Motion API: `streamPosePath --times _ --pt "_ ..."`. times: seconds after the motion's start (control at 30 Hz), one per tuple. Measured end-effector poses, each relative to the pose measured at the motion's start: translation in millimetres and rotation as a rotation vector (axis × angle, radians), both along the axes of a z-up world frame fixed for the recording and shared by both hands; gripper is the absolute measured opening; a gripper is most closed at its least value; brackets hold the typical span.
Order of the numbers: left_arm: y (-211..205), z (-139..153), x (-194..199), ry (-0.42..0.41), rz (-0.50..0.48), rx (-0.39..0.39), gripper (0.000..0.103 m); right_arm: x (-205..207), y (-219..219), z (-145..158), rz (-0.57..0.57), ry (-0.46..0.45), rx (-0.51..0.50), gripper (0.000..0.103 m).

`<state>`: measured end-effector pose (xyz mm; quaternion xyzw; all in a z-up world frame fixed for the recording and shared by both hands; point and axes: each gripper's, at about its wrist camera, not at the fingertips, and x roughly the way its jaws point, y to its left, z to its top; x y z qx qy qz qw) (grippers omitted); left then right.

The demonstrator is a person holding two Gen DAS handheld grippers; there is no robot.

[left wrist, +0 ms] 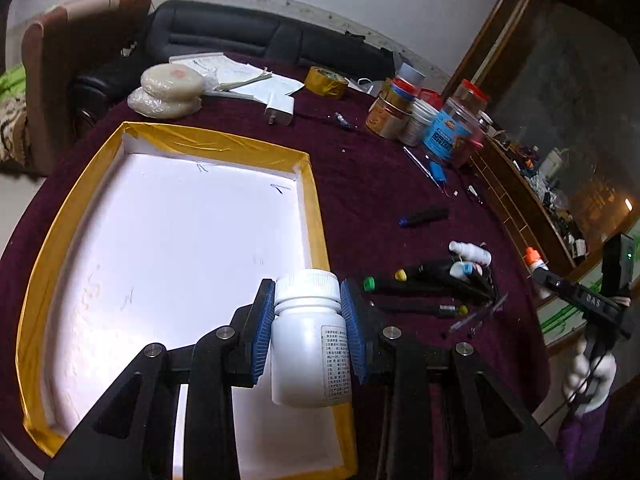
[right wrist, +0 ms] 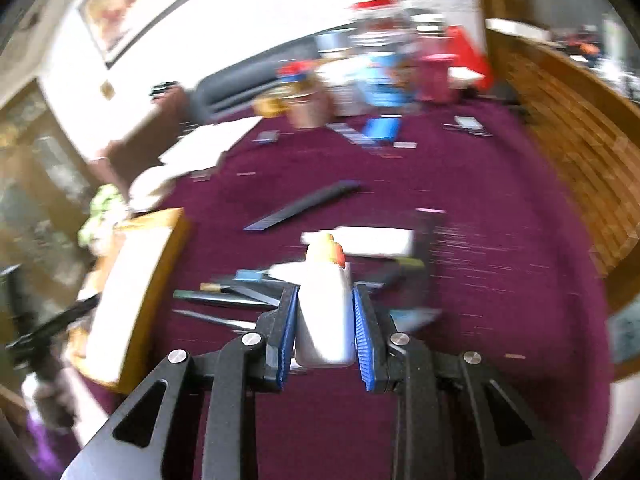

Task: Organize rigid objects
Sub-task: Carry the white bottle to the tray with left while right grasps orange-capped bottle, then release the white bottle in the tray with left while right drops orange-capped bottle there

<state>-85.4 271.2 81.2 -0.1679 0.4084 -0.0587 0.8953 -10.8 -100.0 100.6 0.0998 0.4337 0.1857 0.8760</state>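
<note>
- White pill bottle [left wrist: 308, 340]: opaque plastic, ribbed screw cap on, a printed label on its side; upright, clamped at its shoulder between blue pads, above the near right corner of the tray.
- Tray [left wrist: 60, 248]: shallow white box, rim wrapped in yellow tape, lying on the maroon desk, nothing in it.
- Small white squeeze bottle [right wrist: 326, 312]: orange nozzle cap, upright, pinched between blue pads; blurred.
- Pile of pens [left wrist: 432, 280]: dark markers with green, yellow and blue caps, lying crosswise on the desk right of the tray.
- Small white dropper bottle [left wrist: 472, 252]: on its side, just behind the pens.
</note>
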Motion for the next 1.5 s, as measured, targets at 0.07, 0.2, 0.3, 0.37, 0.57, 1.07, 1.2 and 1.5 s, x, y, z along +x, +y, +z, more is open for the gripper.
streamPosePath --times 0.07,0.2,0.3,0.37,0.57,1.07,1.2,1.5 --pt "8 3 15 0.010 -0.005 -0.015 0.030 2 38 0 0.076 0.013 0.044 0.024" --pt "21 0 47 0.034 0.015 -0.008 0.030 17 120 -5 0.218 0.049 0.088 0.024" --pt "39 -11 73 0.082 0.037 -0.061 0.030 32 179 -16 0.292 0.089 0.100 0.024" --pt "50 -20 86 0.103 0.062 -0.101 0.030 44 215 -25 0.316 0.116 0.090 0.024" --pt "76 -54 119 0.176 0.129 -0.200 0.030 73 276 -50 0.314 0.139 0.005 0.024" --pt "82 -28 99 0.085 0.149 -0.216 0.047 83 286 -45 0.261 0.051 -0.095 0.036" --pt "66 -2 78 0.014 0.114 -0.171 0.058 51 235 -11 0.139 -0.145 -0.107 0.038" --pt "-37 6 59 0.004 -0.106 -0.073 0.067 10 62 -15 -0.232 -0.246 -0.157 0.091"
